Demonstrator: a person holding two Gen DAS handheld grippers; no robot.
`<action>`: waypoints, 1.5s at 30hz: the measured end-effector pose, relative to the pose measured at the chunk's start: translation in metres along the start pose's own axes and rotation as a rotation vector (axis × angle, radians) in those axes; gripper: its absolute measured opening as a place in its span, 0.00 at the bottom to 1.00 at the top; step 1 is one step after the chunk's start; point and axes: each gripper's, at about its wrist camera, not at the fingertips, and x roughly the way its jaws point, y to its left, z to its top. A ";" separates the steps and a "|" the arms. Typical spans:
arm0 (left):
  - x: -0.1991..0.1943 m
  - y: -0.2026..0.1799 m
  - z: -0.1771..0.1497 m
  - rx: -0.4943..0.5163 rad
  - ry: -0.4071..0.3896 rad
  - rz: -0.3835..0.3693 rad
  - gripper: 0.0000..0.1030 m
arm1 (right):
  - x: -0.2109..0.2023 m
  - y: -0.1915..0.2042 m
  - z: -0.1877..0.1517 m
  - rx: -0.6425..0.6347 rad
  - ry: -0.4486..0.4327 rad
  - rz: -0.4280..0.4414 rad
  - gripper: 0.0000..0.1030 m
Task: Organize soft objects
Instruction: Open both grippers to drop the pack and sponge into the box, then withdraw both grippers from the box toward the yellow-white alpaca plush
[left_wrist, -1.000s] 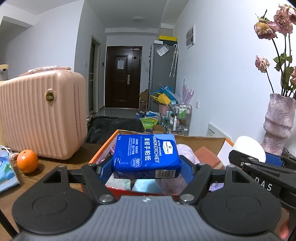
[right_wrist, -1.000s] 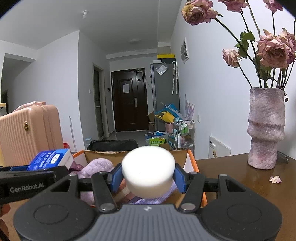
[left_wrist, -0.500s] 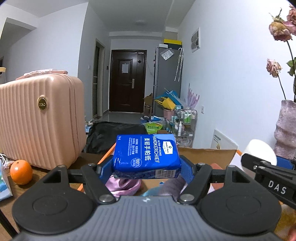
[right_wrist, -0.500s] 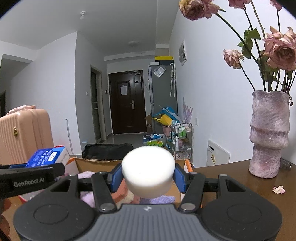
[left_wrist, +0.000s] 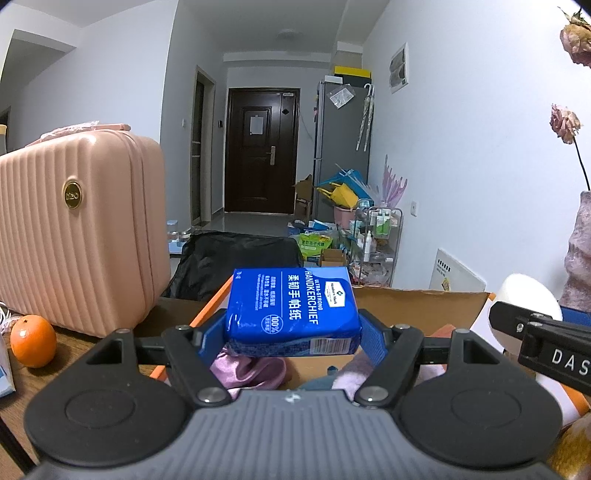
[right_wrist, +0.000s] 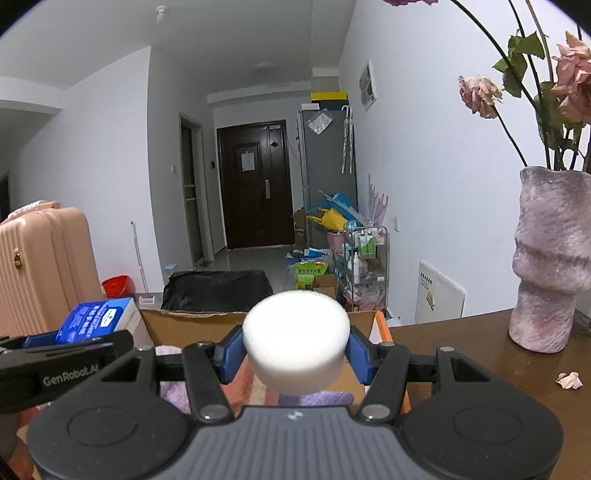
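Note:
My left gripper (left_wrist: 293, 338) is shut on a blue pack of paper handkerchiefs (left_wrist: 291, 314), held above an open cardboard box (left_wrist: 413, 306) with orange edges. Pink and lilac soft cloths (left_wrist: 251, 371) lie inside the box under the pack. My right gripper (right_wrist: 295, 356) is shut on a round white sponge (right_wrist: 295, 339), also over the box (right_wrist: 192, 325), to the right of the left gripper. In the left wrist view the sponge (left_wrist: 528, 291) shows at the right edge. The right wrist view shows the blue pack (right_wrist: 98, 321) at the left.
A pink ribbed suitcase (left_wrist: 74, 229) stands on the wooden table left of the box, with an orange (left_wrist: 33, 339) in front of it. A mauve vase (right_wrist: 550, 258) with dried roses stands on the table at the right. A fallen petal (right_wrist: 569, 380) lies near it.
Both grippers have moved forward over the box with their loads. The box's far wall has come closer and the suitcase and vase have drifted outward.

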 end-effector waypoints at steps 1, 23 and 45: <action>0.000 0.000 0.000 0.001 0.000 -0.001 0.73 | 0.000 0.000 0.000 0.001 0.003 -0.002 0.58; -0.009 0.006 -0.003 -0.023 -0.041 0.076 1.00 | -0.015 0.003 -0.004 0.000 -0.047 -0.021 1.00; -0.063 0.014 -0.018 -0.027 -0.045 0.092 1.00 | -0.071 0.004 -0.024 -0.033 -0.095 -0.062 1.00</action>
